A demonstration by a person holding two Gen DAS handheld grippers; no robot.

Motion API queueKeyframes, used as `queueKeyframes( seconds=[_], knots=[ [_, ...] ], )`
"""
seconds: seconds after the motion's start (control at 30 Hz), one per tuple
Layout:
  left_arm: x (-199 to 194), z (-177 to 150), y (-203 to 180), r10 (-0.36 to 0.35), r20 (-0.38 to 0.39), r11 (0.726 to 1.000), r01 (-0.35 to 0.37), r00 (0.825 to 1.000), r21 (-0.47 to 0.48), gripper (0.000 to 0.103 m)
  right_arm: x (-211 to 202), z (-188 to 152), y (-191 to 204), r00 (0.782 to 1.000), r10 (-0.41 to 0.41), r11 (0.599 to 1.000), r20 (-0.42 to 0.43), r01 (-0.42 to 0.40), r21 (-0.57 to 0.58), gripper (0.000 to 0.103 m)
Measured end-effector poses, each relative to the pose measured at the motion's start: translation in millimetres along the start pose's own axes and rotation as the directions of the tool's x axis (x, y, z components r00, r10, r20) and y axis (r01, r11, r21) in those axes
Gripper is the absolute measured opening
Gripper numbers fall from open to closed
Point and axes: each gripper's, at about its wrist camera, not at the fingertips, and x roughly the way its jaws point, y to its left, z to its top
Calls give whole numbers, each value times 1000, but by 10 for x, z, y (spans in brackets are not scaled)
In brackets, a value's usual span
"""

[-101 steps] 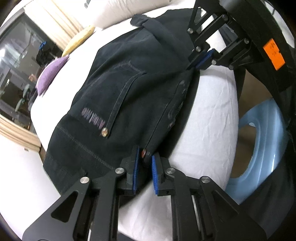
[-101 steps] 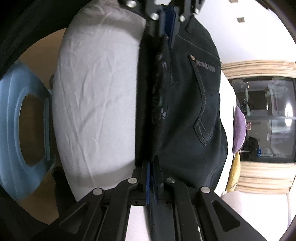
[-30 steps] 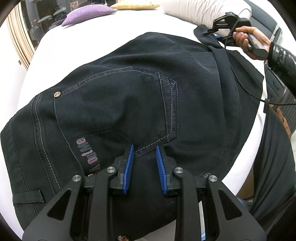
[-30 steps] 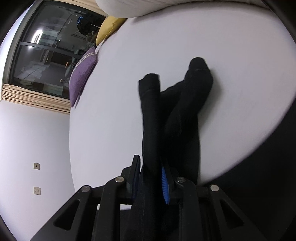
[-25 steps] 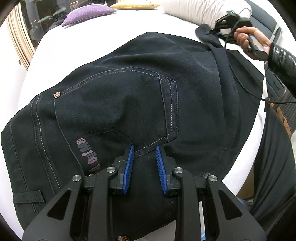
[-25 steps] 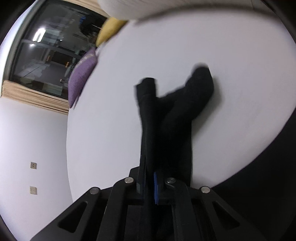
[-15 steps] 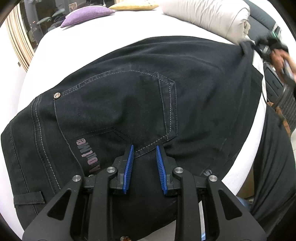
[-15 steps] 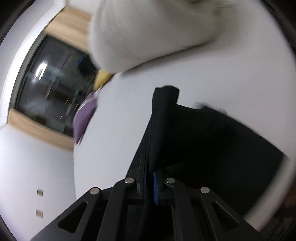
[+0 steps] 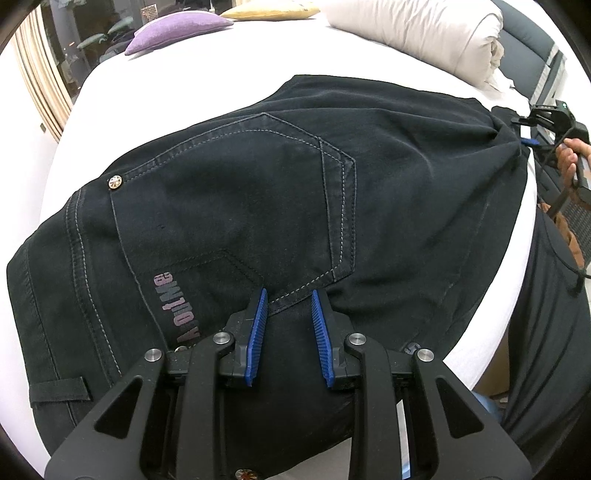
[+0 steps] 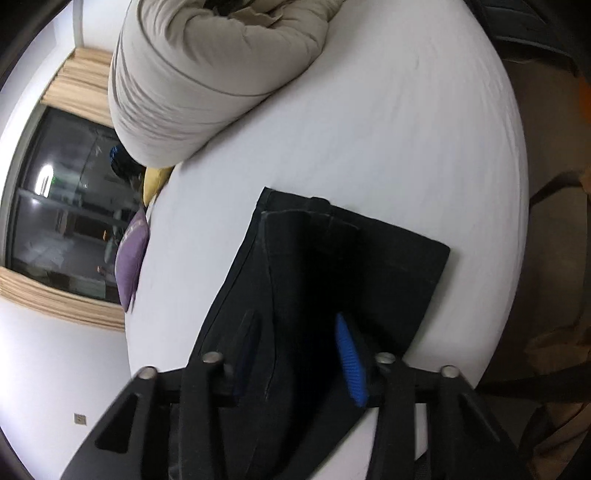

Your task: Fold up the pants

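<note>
Dark denim pants point(image 9: 258, 192) lie flat on the white bed point(image 9: 184, 66), back pocket up, waistband at the left. My left gripper point(image 9: 287, 295) is open, its blue pads resting on the seat just below the pocket. The legs stretch right to the bed's edge, where my right gripper point(image 9: 532, 129) shows at the hems. In the right wrist view the leg ends point(image 10: 369, 266) lie flat, one hem over the other, on the bed point(image 10: 406, 129). My right gripper point(image 10: 299, 325) is open, fingers spread over the cloth, holding nothing.
A rolled beige duvet point(image 9: 417, 33) lies at the bed's far side, also in the right wrist view point(image 10: 207, 74). A purple cushion point(image 9: 173, 29) and a yellow cushion point(image 9: 269, 11) lie near the dark window. The person's dark trousers point(image 9: 546, 314) stand at the bed's right edge.
My right gripper pulled the bunched legs out straight to the right, laid them flat, then opened and let go. My left gripper stayed open on the seat.
</note>
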Motion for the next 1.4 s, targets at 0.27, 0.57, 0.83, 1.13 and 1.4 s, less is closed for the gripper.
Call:
queueKeyframes(
  seconds=[0.27, 0.57, 0.83, 1.13, 1.4],
  knots=[
    [-18, -30, 18, -9, 8, 1000, 9, 1000, -4, 24, -85, -121, 61, 973, -224, 974, -47, 223, -37, 20],
    [-45, -83, 97, -22, 23, 1000, 22, 999, -15, 24, 20, -89, 141, 995, -55, 998, -81, 56, 15, 19],
    [-63, -93, 99, -18, 25, 1000, 19, 1000, -12, 24, -224, -134, 2, 1000, 8, 1000, -26, -8, 2, 58],
    [-56, -62, 26, -5, 18, 1000, 6, 1000, -8, 24, -18, -154, 223, 996, 5, 999, -89, -9, -47, 8],
    [-52, -78, 38, -10, 26, 1000, 11, 1000, -16, 24, -81, -149, 411, 998, -19, 994, -62, 12, -105, 3]
  ],
)
